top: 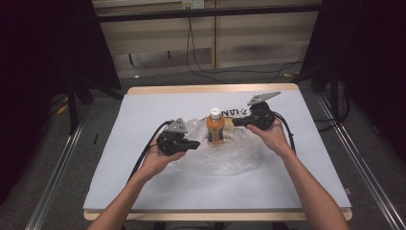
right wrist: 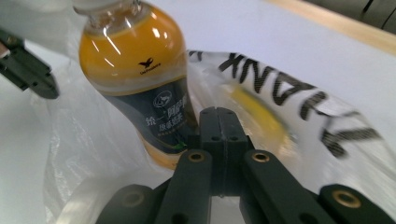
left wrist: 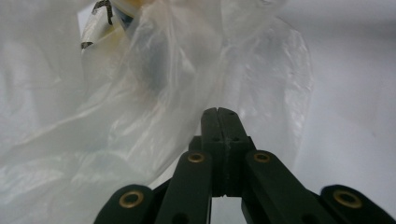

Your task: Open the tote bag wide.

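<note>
bottle point(top: 215, 126): orange juice, white cap, dark label, stood upright within the bag
bag point(top: 225, 155): clear plastic, black lettering, crumpled, spread mid-tabletop

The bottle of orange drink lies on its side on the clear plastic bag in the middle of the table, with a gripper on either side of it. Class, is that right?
Not quite. The bottle stands upright, its white cap on top, as the high view shows. The rest holds: it is on the clear plastic bag mid-table, with the left gripper and the right gripper either side.

Left hand-held gripper point(top: 194, 143) jaws closed, right hand-held gripper point(top: 236, 122) likewise
</note>
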Tool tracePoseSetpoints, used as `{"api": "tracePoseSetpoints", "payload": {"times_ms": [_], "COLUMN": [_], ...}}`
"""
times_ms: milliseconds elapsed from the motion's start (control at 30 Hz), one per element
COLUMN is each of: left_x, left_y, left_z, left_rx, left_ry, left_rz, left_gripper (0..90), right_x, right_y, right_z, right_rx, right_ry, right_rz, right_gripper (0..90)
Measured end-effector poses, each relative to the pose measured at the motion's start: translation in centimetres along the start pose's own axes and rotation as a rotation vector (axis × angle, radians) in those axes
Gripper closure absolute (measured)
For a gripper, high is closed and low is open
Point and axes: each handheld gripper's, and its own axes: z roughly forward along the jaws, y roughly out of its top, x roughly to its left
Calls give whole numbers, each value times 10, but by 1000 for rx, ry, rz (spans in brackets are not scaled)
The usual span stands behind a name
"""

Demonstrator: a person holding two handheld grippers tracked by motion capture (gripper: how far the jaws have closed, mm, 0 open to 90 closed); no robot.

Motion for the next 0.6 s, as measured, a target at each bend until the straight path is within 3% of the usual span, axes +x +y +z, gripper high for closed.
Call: {"api": "tracePoseSetpoints", "payload": {"times_ms": [67,133,167,267,333,367,500,600], "left_x": [5,16,21,28,25,22,11,2], "left_y": [4,4,3,-2,-4,-5,-3,-5], "left_z": [13,26,31,50,59,62,60,58], "left_rx": [40,118,150,200,271,285,315,323], "left_ry": [16,-2,18,12,-15,-10,-30,-50], "left_rz": [-18,-38,-36,-71,-59,-31,13,39], "left_gripper": [900,900,900,900,900,900,900,900], "right_x": [0,-1,-2,-7,-10,-12,-19,-26], "right_y": [3,3,3,2,2,3,-4,-9], "right_z": [12,23,28,40,46,49,62,68], "right_rx": [51,102,130,208,249,265,326,340], "right_ry": [24,34,37,49,61,72,66,47], "right_rz": [-8,-10,-14,-21,-10,-11,17,35], "right_gripper": [900,900,900,900,900,900,900,900]}}
